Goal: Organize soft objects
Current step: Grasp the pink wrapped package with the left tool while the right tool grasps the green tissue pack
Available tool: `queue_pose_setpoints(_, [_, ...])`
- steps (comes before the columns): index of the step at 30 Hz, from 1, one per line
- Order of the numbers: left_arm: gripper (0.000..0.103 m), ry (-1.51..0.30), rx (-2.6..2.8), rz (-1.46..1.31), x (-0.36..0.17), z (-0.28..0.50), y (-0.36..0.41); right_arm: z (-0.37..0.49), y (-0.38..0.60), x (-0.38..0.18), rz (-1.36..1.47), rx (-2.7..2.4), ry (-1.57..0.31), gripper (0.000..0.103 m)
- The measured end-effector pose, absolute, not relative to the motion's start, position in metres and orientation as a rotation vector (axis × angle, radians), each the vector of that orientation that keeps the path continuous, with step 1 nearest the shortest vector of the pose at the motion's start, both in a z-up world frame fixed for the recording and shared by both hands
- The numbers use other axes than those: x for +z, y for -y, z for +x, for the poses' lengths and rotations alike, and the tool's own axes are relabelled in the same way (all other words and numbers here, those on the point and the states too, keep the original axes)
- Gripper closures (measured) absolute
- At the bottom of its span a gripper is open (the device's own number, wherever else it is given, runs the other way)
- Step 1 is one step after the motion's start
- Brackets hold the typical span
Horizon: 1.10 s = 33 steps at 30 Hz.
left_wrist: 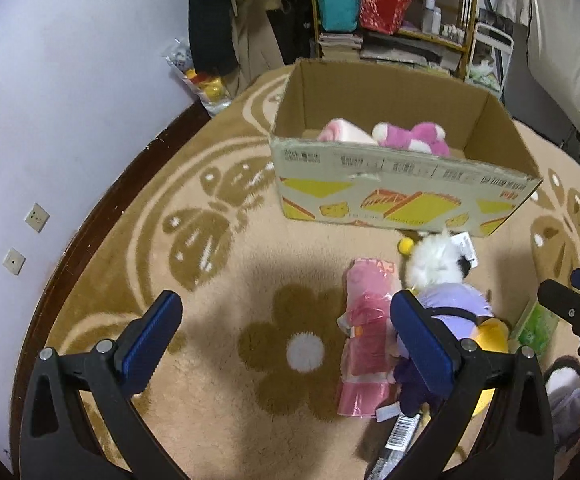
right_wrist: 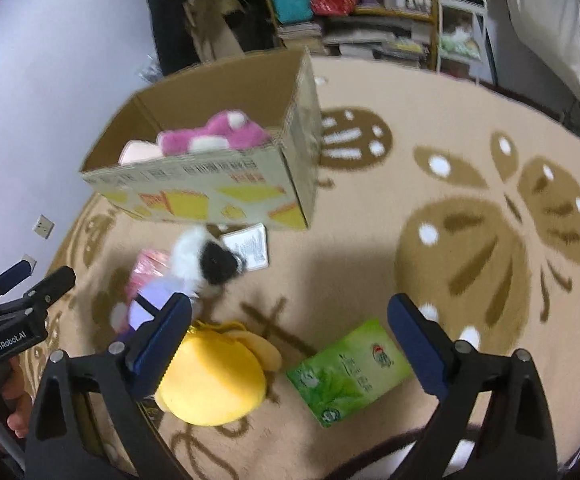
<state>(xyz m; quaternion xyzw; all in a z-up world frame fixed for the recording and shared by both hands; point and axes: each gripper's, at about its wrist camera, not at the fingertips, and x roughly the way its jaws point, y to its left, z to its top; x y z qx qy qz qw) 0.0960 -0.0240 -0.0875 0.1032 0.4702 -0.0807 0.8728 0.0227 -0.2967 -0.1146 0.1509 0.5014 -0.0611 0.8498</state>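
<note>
Hovering empty with jaws spread wide, both the left gripper and right gripper must next pick a toy from the carpet, probably the yellow plush, for the cardboard box.

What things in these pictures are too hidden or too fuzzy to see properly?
- Cardboard box floor: left wrist view, hidden by its front wall and the pink plush.
- Plush in purple: left wrist view, lower body covered by the left gripper finger.
- Green packet lettering: right wrist view, blurred and too small.
- Shelf bottles: both views, too small to identify.
</note>
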Motion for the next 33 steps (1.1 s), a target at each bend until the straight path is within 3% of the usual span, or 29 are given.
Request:
queue_pose_setpoints(16, [0.000,-1.131,-0.203,0.226,-0.137,0.113,0.034,0.024,0.324,-0.169,0.428,-0.261,-1.259,0.001])
queue_pose_setpoints(20, [0.000,-1.161,-0.198,0.230,-0.145,0.114,0.034,0.023,0.327,-0.181,0.460,-0.266,-1.308,0.008])
queue_pose_setpoints(33, [0.000,-1.247,-0.237,0.186,-0.162,0.115,0.035,0.029,0.318,-0.181,0.475,-0.246,-1.302,0.008])
